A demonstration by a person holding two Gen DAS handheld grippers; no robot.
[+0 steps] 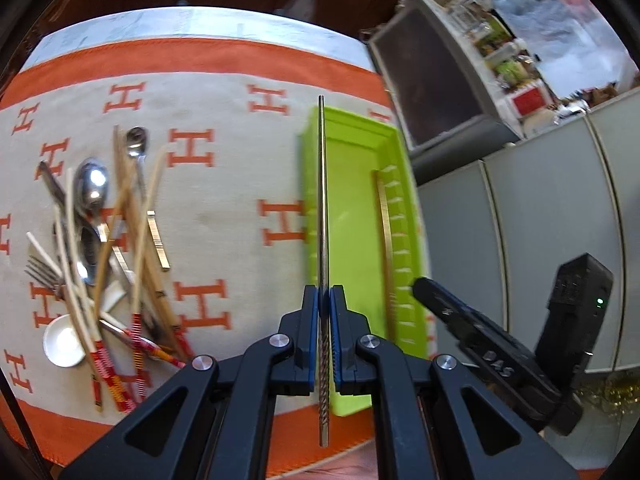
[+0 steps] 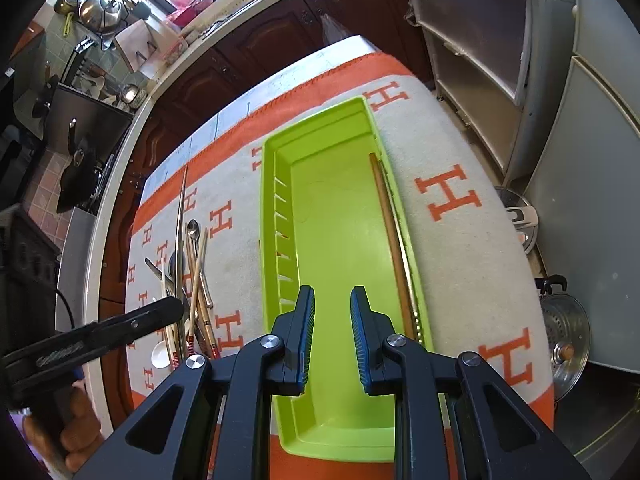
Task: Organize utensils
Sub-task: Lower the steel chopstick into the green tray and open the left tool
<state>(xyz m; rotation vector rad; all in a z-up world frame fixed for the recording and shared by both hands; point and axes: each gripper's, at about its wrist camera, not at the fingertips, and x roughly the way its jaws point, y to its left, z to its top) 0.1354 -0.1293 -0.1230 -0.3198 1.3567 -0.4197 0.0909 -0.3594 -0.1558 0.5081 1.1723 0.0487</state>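
The left gripper (image 1: 324,300) is clamped on a single metal chopstick (image 1: 322,200), a thin, straight, grey rod whose near end carries a spiral-ribbed grip while the far part runs smooth to a blunt tip. It looks stiff and light, and the polished metal is likely slippery, so the ribbed section near the back, where the blue pads (image 1: 314,308) already pinch it, seems the safest place to hold; gripped this far back it may swing or twist between the pads if tilted quickly. The chopstick hangs above the near left wall of the green tray (image 1: 360,216), pointing lengthwise along it. The tray sits on the right part of the cloth (image 1: 224,184), a beige cloth with orange H marks, and already holds a wooden chopstick (image 2: 390,236) and what looks like a second thin stick lying against its right wall. The right gripper (image 2: 332,336) hovers over the tray's near end with its jaws apart, holding nothing. To the left, well apart from the tray, lies the pile of utensils (image 1: 104,256): spoons, a fork, wooden chopsticks with red patterned ends, all crossing one another.
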